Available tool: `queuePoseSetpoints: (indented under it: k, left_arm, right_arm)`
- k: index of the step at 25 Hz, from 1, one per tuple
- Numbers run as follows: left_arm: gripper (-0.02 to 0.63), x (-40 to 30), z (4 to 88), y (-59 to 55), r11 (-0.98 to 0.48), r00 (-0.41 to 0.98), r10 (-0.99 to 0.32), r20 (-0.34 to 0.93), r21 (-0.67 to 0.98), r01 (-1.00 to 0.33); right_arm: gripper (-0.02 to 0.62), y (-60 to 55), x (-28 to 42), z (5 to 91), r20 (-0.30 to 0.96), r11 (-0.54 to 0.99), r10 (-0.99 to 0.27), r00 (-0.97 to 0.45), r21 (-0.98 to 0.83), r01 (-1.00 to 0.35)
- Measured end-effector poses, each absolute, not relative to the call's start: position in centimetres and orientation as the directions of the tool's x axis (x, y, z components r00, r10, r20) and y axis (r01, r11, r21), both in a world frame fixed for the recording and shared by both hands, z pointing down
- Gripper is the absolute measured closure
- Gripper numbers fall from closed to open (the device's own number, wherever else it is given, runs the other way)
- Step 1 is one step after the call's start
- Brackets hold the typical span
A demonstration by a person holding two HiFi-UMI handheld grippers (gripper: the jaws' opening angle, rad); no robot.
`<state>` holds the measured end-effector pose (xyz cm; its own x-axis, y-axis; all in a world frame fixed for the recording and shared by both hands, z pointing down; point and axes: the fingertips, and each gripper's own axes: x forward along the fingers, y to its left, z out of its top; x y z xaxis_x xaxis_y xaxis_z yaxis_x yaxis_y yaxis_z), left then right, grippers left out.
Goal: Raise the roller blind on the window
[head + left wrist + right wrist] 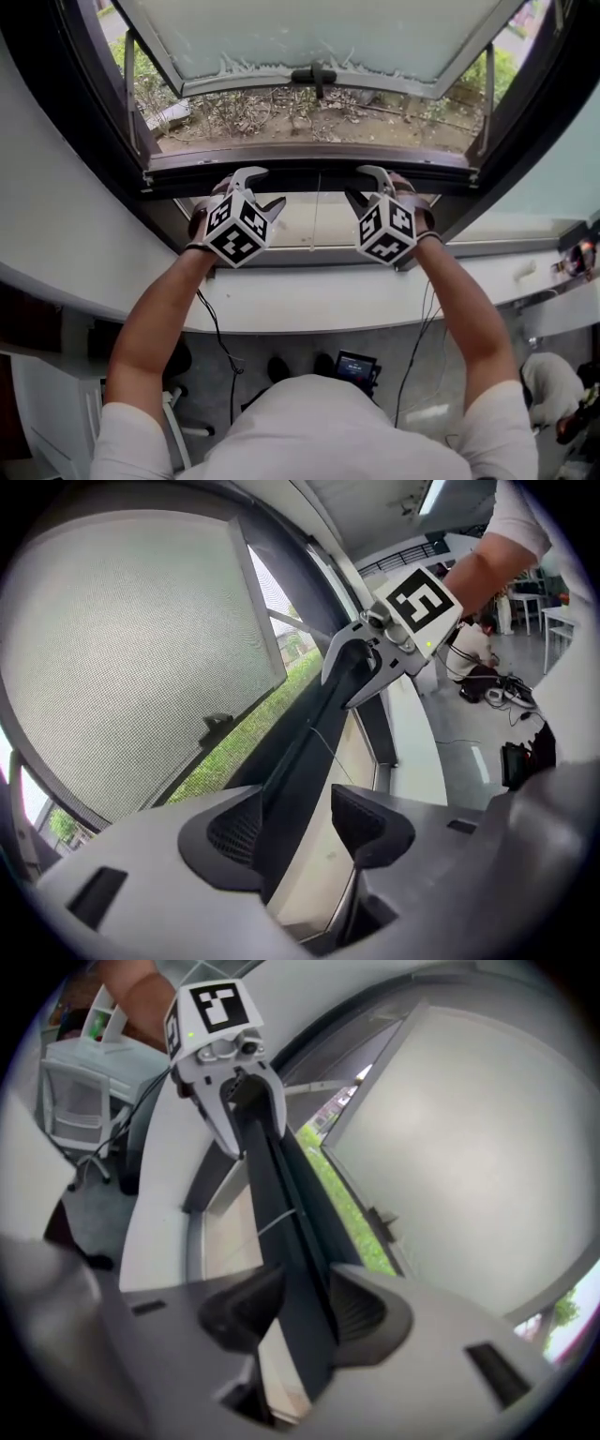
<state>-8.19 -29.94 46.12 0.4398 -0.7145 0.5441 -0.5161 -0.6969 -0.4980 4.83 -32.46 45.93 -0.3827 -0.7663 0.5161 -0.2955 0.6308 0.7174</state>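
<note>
Left tool (262,186) and right tool (364,185): jaws apart, straddling the dark rail (309,175) at frame centre, not clamped. Roller blind (272,223) shows pale just below. Judgement: grip both sides evenly and lift level.

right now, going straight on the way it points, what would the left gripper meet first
Probably the dark horizontal bar, already between the open jaws of the left gripper; how deep it sits is unclear.

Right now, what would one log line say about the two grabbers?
left gripper: open, around dark bar | right gripper: open, around same bar | gripped: nothing
</note>
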Motion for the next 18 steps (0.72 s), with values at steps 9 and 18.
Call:
queuePoseSetpoints:
  k: [9, 18]
  left_arm:
    - [0.374, -7.6, 46.9, -31.3, -0.693, 0.378, -0.721, 0.581, -0.592, -0.411]
    - [0.376, -7.4, 47.5, -31.3, -0.690, 0.396, -0.722, 0.567, -0.626, -0.362]
  right_arm:
    - [0.452, -33.9, 5.1, 47.0, 0.522, 0.561, -0.815, -0.253, 0.820, -0.113]
    - [0.453, -33.9, 5.3, 47.6, 0.538, 0.548, -0.833, -0.128, 0.834, -0.065]
